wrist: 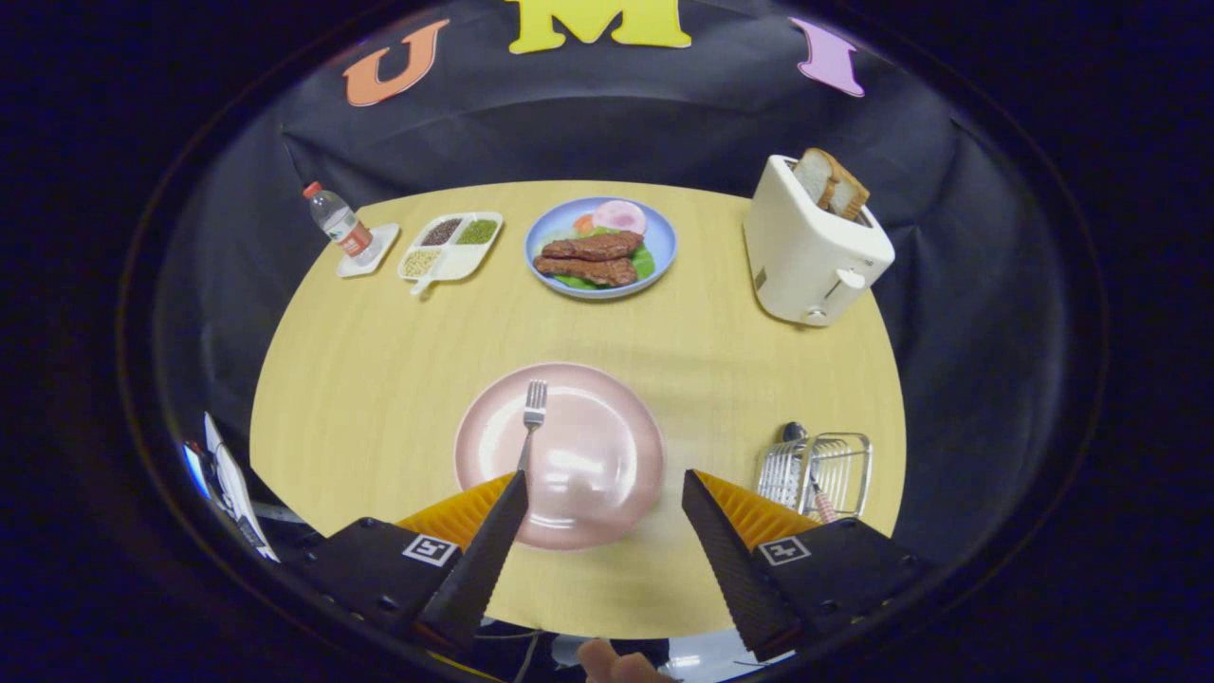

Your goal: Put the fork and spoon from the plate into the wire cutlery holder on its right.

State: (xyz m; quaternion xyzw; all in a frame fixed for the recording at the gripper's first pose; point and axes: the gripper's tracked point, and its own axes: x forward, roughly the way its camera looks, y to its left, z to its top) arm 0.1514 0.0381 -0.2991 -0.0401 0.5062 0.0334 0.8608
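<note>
Pink plate [588, 474] sits just ahead of my fingers [604, 493], which stand wide apart and grip nothing; their tips reach over its near rim. On the plate lies the fork [531, 417], tines pointing away from me, its handle running back toward my left finger and slipping behind that tip. The spoon [801, 465] already stands in the wire holder [835, 465], bowl up, just beyond my right finger and near the right edge of the surface [379, 379]. A strip of bare wood separates plate and holder, open for a sideways pass. Beyond the plate the wood is bare up to a far row: a bottle [337, 220] on a small white tray, a divided dish [451, 247] of grains, a blue plate [600, 249] of food, and a toaster [811, 251] with bread in it, well apart from the holder. Left of the pink plate the surface is free to its edge.
</note>
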